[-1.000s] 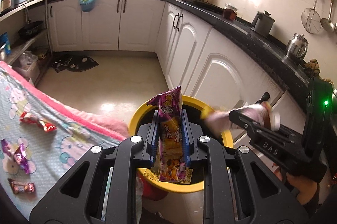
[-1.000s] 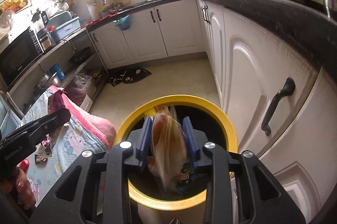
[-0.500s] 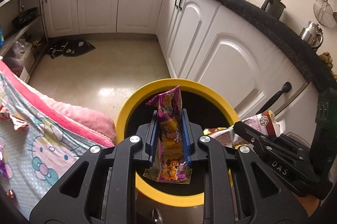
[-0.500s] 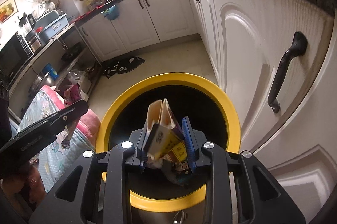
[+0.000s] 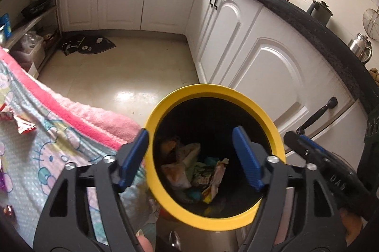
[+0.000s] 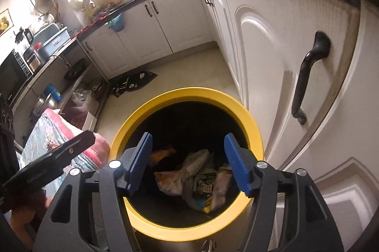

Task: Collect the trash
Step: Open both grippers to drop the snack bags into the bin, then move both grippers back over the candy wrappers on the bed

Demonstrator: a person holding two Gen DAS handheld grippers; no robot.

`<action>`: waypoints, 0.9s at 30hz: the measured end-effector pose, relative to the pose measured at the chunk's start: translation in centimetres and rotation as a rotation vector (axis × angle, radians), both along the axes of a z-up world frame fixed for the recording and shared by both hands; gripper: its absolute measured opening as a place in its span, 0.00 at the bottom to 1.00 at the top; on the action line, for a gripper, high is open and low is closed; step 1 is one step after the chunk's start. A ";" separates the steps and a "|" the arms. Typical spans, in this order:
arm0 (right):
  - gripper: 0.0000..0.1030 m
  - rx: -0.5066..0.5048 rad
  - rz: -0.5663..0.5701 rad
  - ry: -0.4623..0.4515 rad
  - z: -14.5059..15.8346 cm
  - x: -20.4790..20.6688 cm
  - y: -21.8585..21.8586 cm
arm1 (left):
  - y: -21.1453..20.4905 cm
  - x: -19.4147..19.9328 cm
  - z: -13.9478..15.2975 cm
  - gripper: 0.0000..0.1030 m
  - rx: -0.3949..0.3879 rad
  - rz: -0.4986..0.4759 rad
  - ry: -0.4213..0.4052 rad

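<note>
Yellow rim of the trash bin (image 5: 214,220) fills the lower middle of both wrist views, and I have both tongs hanging just above its black mouth. My left tongs (image 5: 190,157) are spread wide with nothing between the blue pads (image 5: 246,158) — one pad sits over the bin's left edge, the other over its interior. My right tongs (image 6: 187,162) are spread just as wide and equally empty, both blue pads over the opening. Down inside the bin lies the trash (image 6: 194,177): a heap of crumpled snack wrappers and packets in pale, orange and green tones, resting on the bottom, clear of both tongs. From the left wrist I see the right tongs' black body at the lower right; from the right wrist the left tongs reach in at the lower left. Beside the bin on its left is a pink-edged cartoon-print blanket (image 5: 61,133) with a red wrapper (image 5: 22,125) lying on it near the frame edge. White cabinet doors (image 6: 272,67) with a black handle (image 6: 308,76) stand close on the right.
</note>
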State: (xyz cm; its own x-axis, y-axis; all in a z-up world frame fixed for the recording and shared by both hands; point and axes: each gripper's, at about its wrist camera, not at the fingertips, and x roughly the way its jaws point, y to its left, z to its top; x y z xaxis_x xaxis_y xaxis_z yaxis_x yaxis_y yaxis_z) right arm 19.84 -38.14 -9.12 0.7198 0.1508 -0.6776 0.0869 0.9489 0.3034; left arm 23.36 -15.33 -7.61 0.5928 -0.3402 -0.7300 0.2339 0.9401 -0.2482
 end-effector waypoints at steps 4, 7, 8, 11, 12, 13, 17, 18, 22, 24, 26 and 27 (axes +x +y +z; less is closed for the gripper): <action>0.69 -0.017 0.000 -0.009 0.3 -0.1 0.2 | 0.6 -0.5 0.3 0.81 0.006 0.014 -0.003; 0.75 -0.034 -0.001 -0.020 0.7 -0.2 0.5 | 1.2 -0.9 0.6 0.90 0.004 0.030 -0.007; 0.76 -0.040 0.001 -0.025 0.9 -0.3 0.7 | 1.4 -1.1 0.8 0.90 0.007 0.035 -0.009; 0.80 -0.058 0.002 -0.037 1.4 -0.6 1.0 | 2.1 -1.7 1.4 0.90 0.023 0.051 -0.026; 0.80 -0.062 0.002 -0.042 1.4 -0.8 1.0 | 2.3 -1.9 1.6 0.90 0.024 0.054 -0.031; 0.80 -0.065 0.006 -0.050 1.6 -0.9 1.1 | 2.6 -2.1 1.9 0.90 0.025 0.061 -0.038; 0.81 -0.073 0.018 -0.071 2.3 -1.3 1.6 | 3.8 -2.9 2.8 0.90 0.025 0.086 -0.063; 0.81 -0.074 0.021 -0.075 2.5 -1.3 1.7 | 4.2 -3.2 3.0 0.90 0.025 0.093 -0.071; 0.81 -0.081 0.046 -0.099 3.3 -1.7 2.5 | 5.6 -4.1 3.8 0.90 0.030 0.125 -0.096; 0.81 -0.085 0.061 -0.109 3.7 -1.9 2.9 | 6.5 -4.6 4.3 0.90 0.026 0.145 -0.109; 0.81 -0.093 0.077 -0.119 4.2 -2.2 3.5 | 7.3 -5.3 4.7 0.90 0.023 0.163 -0.123; 0.81 -0.097 0.084 -0.126 4.4 -2.3 3.8 | 7.7 -5.4 4.9 0.90 0.023 0.169 -0.128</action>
